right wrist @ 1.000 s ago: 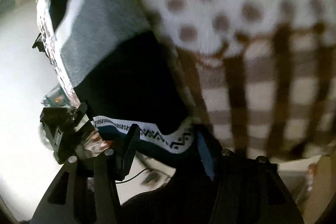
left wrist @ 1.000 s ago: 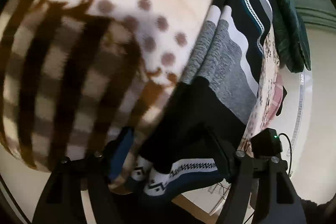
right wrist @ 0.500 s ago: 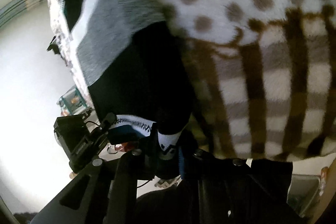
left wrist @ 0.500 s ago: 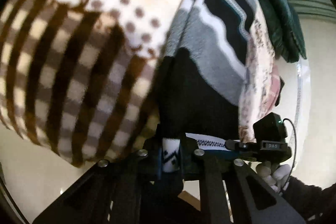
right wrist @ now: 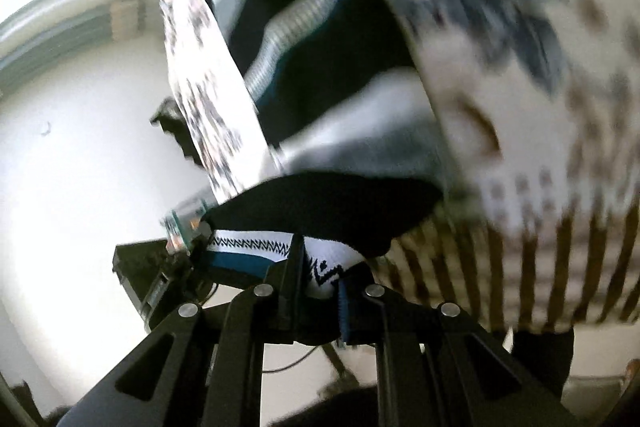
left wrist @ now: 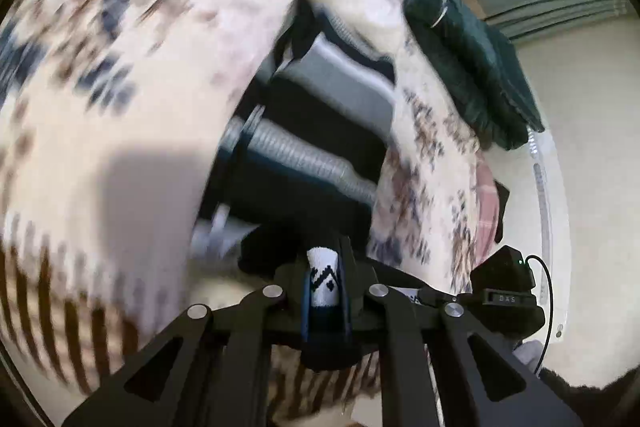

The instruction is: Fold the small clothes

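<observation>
A black, grey and white striped garment (left wrist: 316,131) with a white zigzag-patterned hem lies on a patterned cream blanket (left wrist: 120,75). My left gripper (left wrist: 325,283) is shut on the hem's left corner. My right gripper (right wrist: 320,271) is shut on the hem's other corner (right wrist: 256,243). The hem end is lifted and folded over the garment's body (right wrist: 328,99). Each gripper shows in the other's view: the right one (left wrist: 504,299) and the left one (right wrist: 160,279). Both views are motion-blurred.
The blanket's brown striped edge (right wrist: 540,267) hangs near me. A dark green garment (left wrist: 468,63) lies at the far right of the pile. A pink checked cloth (left wrist: 486,211) lies at the blanket's right edge. White floor (right wrist: 80,167) is beyond.
Both grippers closed on the hem corners about half a second ago. They have since lifted the hem and carried it forward over the garment, so the view tilted up the blanket.
</observation>
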Available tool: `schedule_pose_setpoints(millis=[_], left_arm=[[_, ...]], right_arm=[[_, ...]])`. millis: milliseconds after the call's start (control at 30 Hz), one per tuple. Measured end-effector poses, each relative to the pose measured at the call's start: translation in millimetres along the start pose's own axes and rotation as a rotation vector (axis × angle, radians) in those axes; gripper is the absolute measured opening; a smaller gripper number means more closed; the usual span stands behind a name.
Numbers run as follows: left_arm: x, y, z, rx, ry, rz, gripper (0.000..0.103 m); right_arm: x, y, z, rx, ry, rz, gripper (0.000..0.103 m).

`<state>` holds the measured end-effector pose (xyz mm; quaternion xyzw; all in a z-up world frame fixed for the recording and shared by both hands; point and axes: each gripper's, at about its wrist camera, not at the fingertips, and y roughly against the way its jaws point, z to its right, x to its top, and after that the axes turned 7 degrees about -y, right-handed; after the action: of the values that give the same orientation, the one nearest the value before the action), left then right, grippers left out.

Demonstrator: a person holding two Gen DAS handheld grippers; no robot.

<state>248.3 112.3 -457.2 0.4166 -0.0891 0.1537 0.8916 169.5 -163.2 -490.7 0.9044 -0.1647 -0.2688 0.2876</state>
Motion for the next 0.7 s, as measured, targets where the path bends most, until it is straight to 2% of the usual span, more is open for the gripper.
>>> schedule_pose_setpoints(millis=[200, 467, 567, 633, 667, 700], left_arm=[[81.0, -23.0, 8.1, -0.023, -0.059, 0.076, 0.009], [189.4, -70.5, 5.0, -0.030, -0.095, 0.112, 0.009], [231.8, -103.2, -12.4, -0.044, -0.050, 0.086, 0.010], [252.2, -122.5, -24.1, -0.015, -0.021, 0.061, 0.012], [261.9, -132.0, -29.5, 0.021, -0.018, 0.050, 0.023], [267.0, -136.4, -33.4, 0.028, -0.018, 0.050, 0.045]], right_arm=[[76.3, 13.5, -62.2, -0.007, 0.035, 0.126, 0.013], [203.4, 29.5, -136.0, 0.005, 0.069, 0.250, 0.013], [256.9, 19.0, -163.1, 0.003, 0.054, 0.282, 0.013], [289.7, 7.0, -173.2, 0.017, 0.025, 0.293, 0.013], [300.4, 1.9, -172.7, 0.025, 0.001, 0.283, 0.015], [315.8, -3.4, -173.7, 0.017, -0.045, 0.283, 0.016]])
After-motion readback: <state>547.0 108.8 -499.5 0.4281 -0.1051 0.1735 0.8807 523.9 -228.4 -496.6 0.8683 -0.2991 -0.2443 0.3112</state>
